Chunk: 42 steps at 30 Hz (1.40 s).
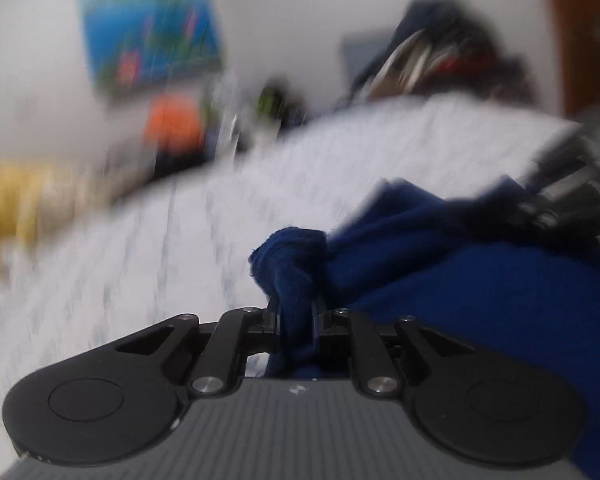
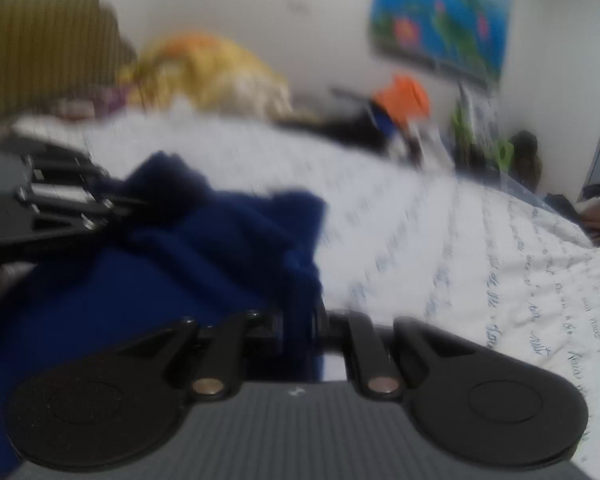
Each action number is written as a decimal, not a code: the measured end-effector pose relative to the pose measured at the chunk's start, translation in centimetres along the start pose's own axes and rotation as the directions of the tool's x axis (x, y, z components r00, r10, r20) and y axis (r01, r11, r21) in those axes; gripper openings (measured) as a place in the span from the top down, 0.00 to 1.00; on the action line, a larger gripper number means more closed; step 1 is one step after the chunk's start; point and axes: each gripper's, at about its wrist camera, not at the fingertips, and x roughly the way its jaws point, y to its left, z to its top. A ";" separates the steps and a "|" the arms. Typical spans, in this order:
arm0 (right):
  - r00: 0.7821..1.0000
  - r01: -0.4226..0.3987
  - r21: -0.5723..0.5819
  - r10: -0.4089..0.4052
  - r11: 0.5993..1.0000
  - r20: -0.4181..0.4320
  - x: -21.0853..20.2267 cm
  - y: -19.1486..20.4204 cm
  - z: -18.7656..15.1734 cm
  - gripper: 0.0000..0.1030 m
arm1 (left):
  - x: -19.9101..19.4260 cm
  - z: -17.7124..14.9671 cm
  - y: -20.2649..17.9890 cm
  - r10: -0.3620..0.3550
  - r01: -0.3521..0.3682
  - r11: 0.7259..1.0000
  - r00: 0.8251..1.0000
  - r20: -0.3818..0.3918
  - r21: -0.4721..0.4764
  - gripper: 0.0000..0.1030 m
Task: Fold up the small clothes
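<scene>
Low in both wrist views, the left gripper (image 1: 294, 312) and right gripper (image 2: 300, 320) each pinch a bunched corner of the dark blue knit garment (image 1: 480, 288) above the white printed bedsheet (image 1: 140, 260); mid-carry, seemingly, calling for spreading it flat.

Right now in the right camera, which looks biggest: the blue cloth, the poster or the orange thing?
1. Blue cloth, though it is nearest the camera, so that helps.
2. Poster.
3. Orange thing.
Both grippers pinch the cloth: right, left.
</scene>
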 end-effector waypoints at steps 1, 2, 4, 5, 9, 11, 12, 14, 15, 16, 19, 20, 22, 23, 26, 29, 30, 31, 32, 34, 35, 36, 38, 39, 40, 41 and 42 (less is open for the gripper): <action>1.000 -0.016 0.062 0.017 0.998 -0.009 0.6 -0.8 0.2 0.87 | 0.0 0.1 1.1 0.009 -0.009 0.998 1.000 -0.001 -0.070 0.72; 1.000 -0.020 0.133 0.021 0.991 -0.004 0.2 -1.7 0.8 0.84 | -0.7 0.4 1.9 0.015 -0.014 0.992 1.000 0.015 -0.124 0.67; 0.999 -0.013 0.259 -0.001 0.966 0.052 -1.7 -3.2 2.3 0.77 | -3.2 0.7 3.2 0.002 0.016 0.978 0.996 0.090 -0.206 0.50; 0.992 -0.038 0.317 -0.002 0.948 0.125 -3.1 -3.8 2.6 0.77 | -4.5 0.9 3.5 -0.037 0.070 0.968 0.989 0.140 -0.242 0.37; 0.953 -0.301 0.487 0.244 0.820 0.177 -1.7 -4.7 3.8 0.62 | -2.2 2.0 1.5 -0.251 0.253 0.928 0.967 0.044 -0.273 0.22; 0.950 -0.288 0.552 0.308 0.782 0.059 2.2 -4.7 4.0 0.62 | 2.0 1.2 0.7 -0.284 0.229 0.922 0.948 -0.144 -0.311 0.47; 0.950 -0.238 0.595 0.313 0.768 -0.024 4.7 -5.0 3.5 0.63 | 2.7 0.4 0.9 -0.268 0.215 0.920 0.955 -0.125 -0.329 0.48; 0.938 -0.305 0.641 0.338 0.704 0.075 6.3 -6.5 2.3 0.68 | 3.7 0.0 1.6 -0.254 0.210 0.927 0.961 -0.106 -0.311 0.45; 0.927 -0.330 0.682 0.361 0.653 0.104 7.2 -7.5 2.0 0.70 | 3.9 -0.1 1.7 -0.248 0.206 0.930 0.963 -0.107 -0.305 0.45; 0.918 -0.344 0.714 0.377 0.610 0.120 7.6 -8.2 1.8 0.72 | 3.9 -0.1 1.6 -0.240 0.198 0.935 0.964 -0.115 -0.295 0.45; 0.926 -0.308 0.722 0.371 0.619 0.077 6.5 -8.5 2.0 0.78 | 2.3 0.4 0.8 -0.194 0.151 0.956 0.969 -0.156 -0.251 0.45; 0.938 -0.265 0.721 0.343 0.640 0.040 5.2 -8.1 2.3 0.78 | 1.5 0.9 0.3 -0.186 0.142 0.957 0.969 -0.162 -0.254 0.41; 0.954 -0.238 0.664 0.298 0.709 0.023 3.1 -6.7 2.7 0.72 | -1.3 1.6 0.0 -0.210 0.172 0.951 0.969 -0.127 -0.258 0.21; 0.950 -0.269 0.630 0.309 0.729 0.048 1.9 -5.9 2.5 0.69 | -2.0 1.0 -0.3 -0.220 0.184 0.949 0.968 -0.119 -0.254 0.12; 0.962 -0.241 0.536 0.271 0.809 0.023 3.2 -3.2 1.2 0.37 | -1.4 0.1 -2.4 -0.145 0.129 0.982 0.983 -0.111 -0.136 0.11; 0.979 -0.160 0.520 0.202 0.839 -0.024 2.6 -2.2 2.1 0.37 | -3.0 1.0 -3.0 -0.116 0.095 0.982 0.985 -0.126 -0.165 0.15; 0.979 -0.152 0.523 0.200 0.838 -0.035 1.4 -1.7 2.5 0.36 | -3.9 1.1 -3.0 -0.116 0.093 0.980 0.986 -0.120 -0.177 0.15; 0.979 -0.175 0.497 0.204 0.850 -0.003 0.0 -1.0 2.7 0.35 | -4.6 0.9 -3.1 -0.118 0.095 0.979 0.986 -0.117 -0.182 0.12; 0.978 -0.199 0.470 0.203 0.860 0.042 -1.6 -0.2 2.5 0.35 | -5.0 0.5 -3.2 -0.116 0.093 0.978 0.986 -0.119 -0.184 0.12; 0.979 -0.198 0.454 0.201 0.869 0.043 -2.8 1.0 1.4 0.36 | -5.1 -0.6 -3.8 -0.087 0.066 0.983 0.989 -0.117 -0.174 0.10; 0.980 -0.179 0.450 0.197 0.875 0.007 -2.0 1.5 0.7 0.36 | -5.0 -1.2 -4.0 -0.070 0.052 0.984 0.993 -0.099 -0.170 0.06; 0.983 -0.158 0.435 0.182 0.886 -0.014 -0.8 1.7 -0.1 0.36 | -5.1 -1.5 -4.2 -0.056 0.040 0.985 0.995 -0.087 -0.170 0.05; 0.985 -0.170 0.421 0.168 0.891 0.041 -1.3 1.5 -0.9 0.36 | -5.1 -1.7 -4.2 -0.044 0.026 0.981 0.995 -0.090 -0.193 0.02; 0.986 -0.158 0.457 0.163 0.876 0.028 -1.7 1.3 -0.6 0.36 | -5.2 -1.7 -4.1 -0.043 0.023 0.978 0.995 -0.095 -0.207 0.02; 0.988 -0.142 0.484 0.153 0.863 0.018 -2.5 1.2 -0.2 0.36 | -5.3 -1.8 -4.0 -0.043 0.021 0.976 0.994 -0.098 -0.215 0.02; 0.989 -0.143 0.484 0.142 0.863 0.040 -3.4 1.5 0.1 0.35 | -5.3 -1.8 -4.0 -0.041 0.019 0.976 0.994 -0.096 -0.218 0.02; 0.989 -0.150 0.467 0.132 0.872 0.070 -4.3 1.9 0.0 0.35 | -5.3 -1.9 -4.0 -0.040 0.018 0.975 0.995 -0.093 -0.221 0.01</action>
